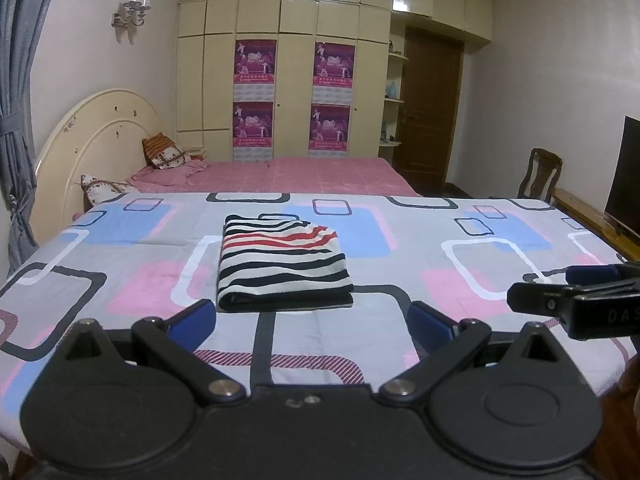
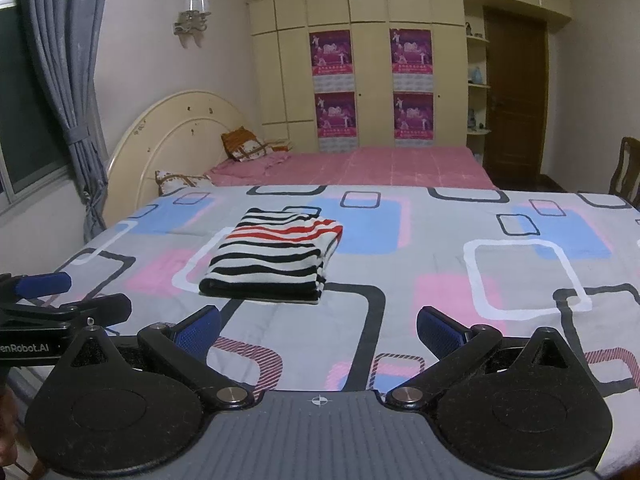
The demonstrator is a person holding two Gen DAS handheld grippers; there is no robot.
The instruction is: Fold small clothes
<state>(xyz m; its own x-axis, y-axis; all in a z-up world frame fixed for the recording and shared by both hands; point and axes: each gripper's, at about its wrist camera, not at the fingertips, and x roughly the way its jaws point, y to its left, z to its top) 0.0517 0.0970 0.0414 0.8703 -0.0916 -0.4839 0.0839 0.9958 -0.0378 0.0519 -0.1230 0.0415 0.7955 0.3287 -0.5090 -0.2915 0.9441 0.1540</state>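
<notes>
On the patterned sheet: striped garment (image 1: 282, 266) lies folded into a compact rectangle, centred ahead of both tools.
Step in hand: judged to be the finish or a final tidy; fold looks complete.
Technique: if squaring up, press edges lightly from both sides; avoid dragging the top layer, which could slide off the stack.
Left gripper (image 1: 312, 322): jaws wide, holding nothing, short of the garment's near edge.
Right gripper (image 2: 318, 328): jaws wide, empty, clear of the cloth.
</notes>
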